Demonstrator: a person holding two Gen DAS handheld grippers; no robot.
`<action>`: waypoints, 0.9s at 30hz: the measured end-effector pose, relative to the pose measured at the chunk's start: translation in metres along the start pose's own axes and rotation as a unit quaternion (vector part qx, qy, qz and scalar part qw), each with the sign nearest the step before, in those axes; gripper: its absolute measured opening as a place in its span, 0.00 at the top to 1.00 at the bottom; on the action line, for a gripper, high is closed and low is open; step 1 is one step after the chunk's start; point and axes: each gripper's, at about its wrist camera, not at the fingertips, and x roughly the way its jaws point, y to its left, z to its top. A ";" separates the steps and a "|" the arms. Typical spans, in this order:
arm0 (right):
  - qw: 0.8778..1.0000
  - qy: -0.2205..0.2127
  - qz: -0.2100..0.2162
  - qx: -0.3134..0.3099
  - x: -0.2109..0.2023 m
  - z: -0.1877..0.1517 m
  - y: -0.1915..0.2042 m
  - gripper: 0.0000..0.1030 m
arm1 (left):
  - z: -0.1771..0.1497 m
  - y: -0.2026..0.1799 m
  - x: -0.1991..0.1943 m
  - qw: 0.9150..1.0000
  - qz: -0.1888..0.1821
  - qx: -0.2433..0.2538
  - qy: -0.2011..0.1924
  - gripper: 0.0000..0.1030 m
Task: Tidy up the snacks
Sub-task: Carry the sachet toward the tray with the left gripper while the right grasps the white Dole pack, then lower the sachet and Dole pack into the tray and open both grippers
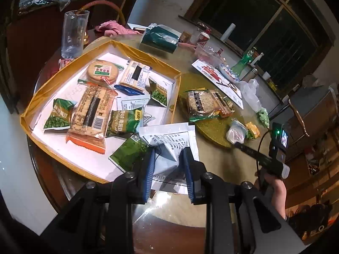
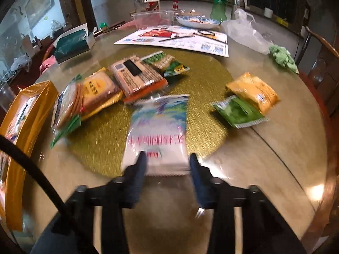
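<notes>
My left gripper [image 1: 168, 165] is shut on a white snack packet [image 1: 169, 146], held over the near corner of the yellow-rimmed box [image 1: 31, 118]. The box holds several snacks: cracker packs [image 1: 92, 114] and green pea packets [image 1: 58, 114]. My right gripper [image 2: 167, 169] has its fingers on either side of a white and blue packet [image 2: 157, 127] lying on the gold mat [image 2: 106, 139]; the view is blurred. Other snacks lie on the mat: a cracker pack [image 2: 137, 76], a green packet [image 2: 238, 111] and a yellow packet [image 2: 253, 92].
A glass jug [image 1: 74, 33] stands behind the box. A teal tissue pack [image 1: 159, 38], a poster [image 2: 180, 39], a bowl [image 2: 198, 21], a green bottle [image 2: 219, 0] and a plastic bag [image 2: 245, 33] sit at the back. A green cloth [image 2: 282, 56] lies right.
</notes>
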 end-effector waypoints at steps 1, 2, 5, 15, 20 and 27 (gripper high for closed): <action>1.000 0.002 0.002 -0.004 0.000 -0.001 0.000 0.88 | 0.000 0.000 0.000 1.000 0.004 0.002 -0.003 0.73; 1.000 0.001 0.009 -0.008 0.000 -0.003 -0.002 0.92 | 0.001 0.000 -0.001 1.000 0.005 0.001 -0.004 0.73; 0.999 0.002 0.041 0.026 -0.003 0.000 -0.011 0.83 | 0.001 0.002 -0.003 1.000 0.005 -0.002 -0.005 0.73; 0.986 0.019 0.026 0.166 0.037 0.060 -0.028 0.22 | -0.001 0.003 -0.012 1.000 0.009 -0.003 -0.010 0.73; 0.994 0.015 -0.072 0.075 0.050 0.064 0.004 0.28 | 0.001 0.008 -0.012 1.000 0.014 -0.010 -0.012 0.73; 0.998 -0.007 -0.048 0.026 0.012 0.009 0.005 0.42 | 0.006 0.016 -0.011 0.999 0.023 -0.016 -0.015 0.73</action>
